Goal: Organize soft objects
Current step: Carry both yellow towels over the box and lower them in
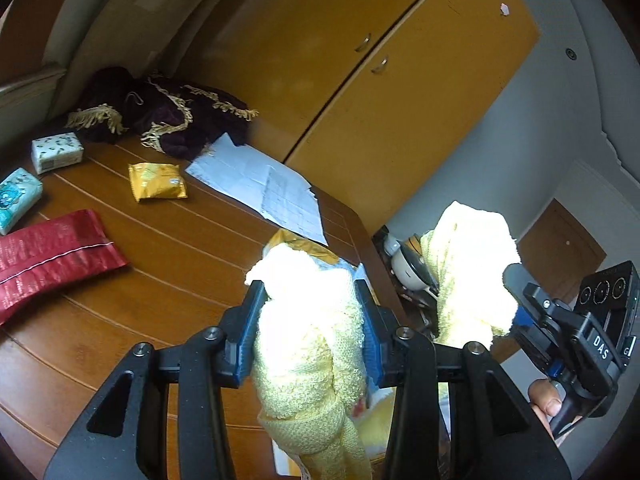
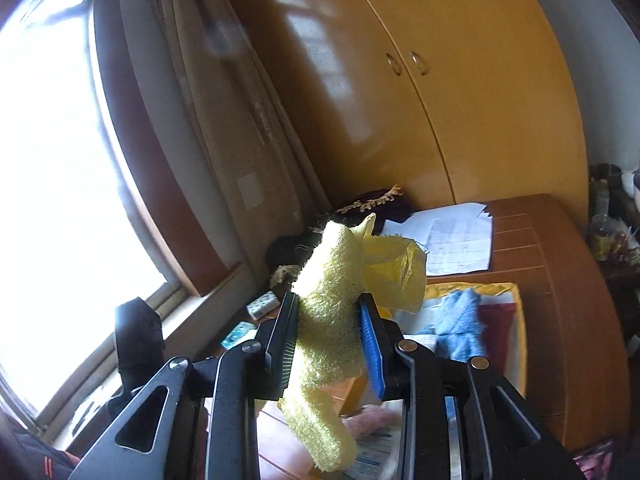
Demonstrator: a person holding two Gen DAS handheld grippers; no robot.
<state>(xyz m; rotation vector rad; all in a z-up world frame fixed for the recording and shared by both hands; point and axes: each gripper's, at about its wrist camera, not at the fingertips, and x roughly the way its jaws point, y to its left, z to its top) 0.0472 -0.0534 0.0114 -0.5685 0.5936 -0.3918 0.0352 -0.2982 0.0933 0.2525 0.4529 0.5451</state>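
A pale yellow terry towel (image 1: 308,332) is held up above the wooden table (image 1: 168,264), one end in each gripper. My left gripper (image 1: 310,292) is shut on one bunched end. In the same view the right gripper (image 1: 510,300) holds the other end (image 1: 468,264) at the right, with a hand under it. In the right wrist view my right gripper (image 2: 328,304) is shut on the yellow towel (image 2: 340,312), which hangs down between the fingers. Below it a blue cloth (image 2: 460,324) lies on a yellow bag (image 2: 508,292).
On the table lie a dark purple fringed cloth (image 1: 160,116), papers (image 1: 264,184), a yellow packet (image 1: 158,182), two tissue packs (image 1: 58,152), and a red pouch (image 1: 52,252). A yellow wardrobe (image 1: 360,60) stands behind. A window (image 2: 52,160) and curtain (image 2: 224,120) are at left.
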